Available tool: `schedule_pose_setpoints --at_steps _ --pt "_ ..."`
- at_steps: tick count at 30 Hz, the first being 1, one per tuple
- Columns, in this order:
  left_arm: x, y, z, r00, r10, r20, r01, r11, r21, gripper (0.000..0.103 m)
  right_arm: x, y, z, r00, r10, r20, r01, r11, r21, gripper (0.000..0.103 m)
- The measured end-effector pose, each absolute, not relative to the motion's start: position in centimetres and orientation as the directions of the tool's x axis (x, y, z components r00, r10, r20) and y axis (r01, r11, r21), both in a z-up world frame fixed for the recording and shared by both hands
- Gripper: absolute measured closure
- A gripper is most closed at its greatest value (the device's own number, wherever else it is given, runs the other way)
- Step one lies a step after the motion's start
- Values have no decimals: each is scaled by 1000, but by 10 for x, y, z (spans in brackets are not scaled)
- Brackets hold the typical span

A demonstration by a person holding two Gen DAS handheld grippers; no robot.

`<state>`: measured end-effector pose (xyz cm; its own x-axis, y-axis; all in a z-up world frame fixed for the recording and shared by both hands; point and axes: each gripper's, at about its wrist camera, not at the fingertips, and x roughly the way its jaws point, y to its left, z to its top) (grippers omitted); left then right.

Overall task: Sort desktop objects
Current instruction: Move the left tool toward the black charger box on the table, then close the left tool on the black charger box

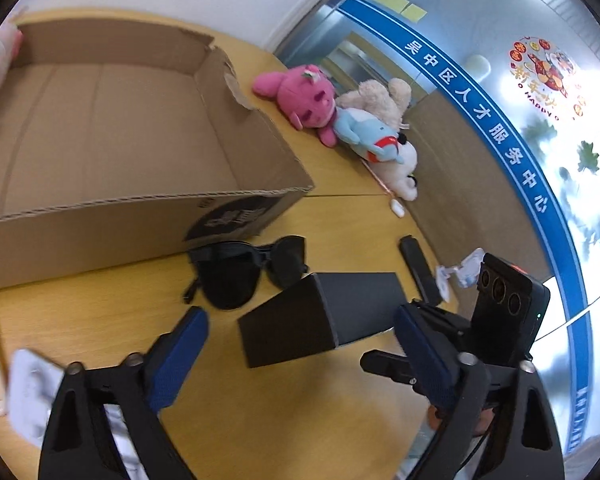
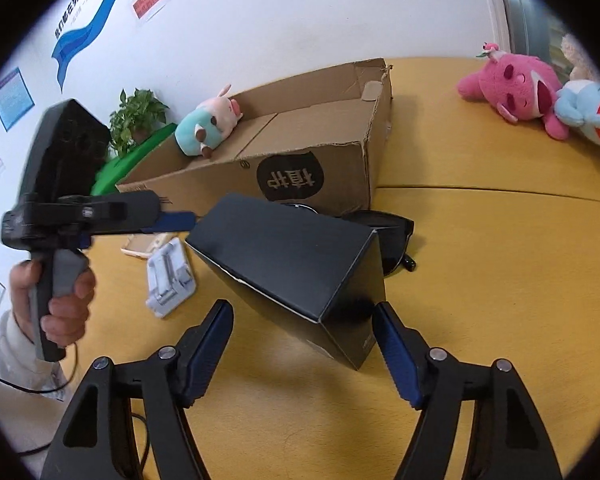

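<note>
A black rectangular box (image 1: 320, 316) lies on the yellow wooden table (image 1: 280, 420), also in the right wrist view (image 2: 300, 264). My left gripper (image 1: 300, 336) is open, its blue fingers on either side of the box's near end. My right gripper (image 2: 304, 336) is open close to the box's other end; it also shows in the left wrist view (image 1: 460, 344). Black sunglasses (image 1: 244, 268) lie between the box and an open cardboard carton (image 1: 112, 128). A pastel plush (image 2: 208, 124) sits on the carton's far rim.
A pink plush (image 1: 304, 100), a blue plush (image 1: 364, 132) and a beige plush (image 1: 384, 96) lie by the wall. A black remote (image 1: 420, 268) and a white packet (image 1: 460, 270) lie right. A grey blister pack (image 2: 170, 276) and a green plant (image 2: 136, 116) are left.
</note>
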<state>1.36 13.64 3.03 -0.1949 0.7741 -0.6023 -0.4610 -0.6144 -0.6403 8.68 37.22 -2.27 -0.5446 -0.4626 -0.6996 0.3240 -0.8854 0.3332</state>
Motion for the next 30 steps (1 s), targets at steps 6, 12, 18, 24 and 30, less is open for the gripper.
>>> schedule_pose_setpoints --at_steps 6,12,18,24,30 --pt "20 154 33 -177 773 -609 -513 -601 -613 41 95 363 -2 -574 -483 -662 380 -873 307 31" --pt "56 126 39 -174 792 -585 -532 -575 -622 41 122 348 5 -526 -535 -661 461 -832 308 31" --pt "93 107 22 -121 764 -633 -535 -588 -607 41 155 338 -17 -439 -549 -711 469 -815 340 31" --pt "82 114 4 -102 732 -674 -504 -622 -600 41 154 334 -33 -430 -514 -742 425 -840 336 28" --pt "88 127 -15 -48 667 -744 -493 -664 -563 41 161 315 -47 -388 -463 -797 461 -846 268 22"
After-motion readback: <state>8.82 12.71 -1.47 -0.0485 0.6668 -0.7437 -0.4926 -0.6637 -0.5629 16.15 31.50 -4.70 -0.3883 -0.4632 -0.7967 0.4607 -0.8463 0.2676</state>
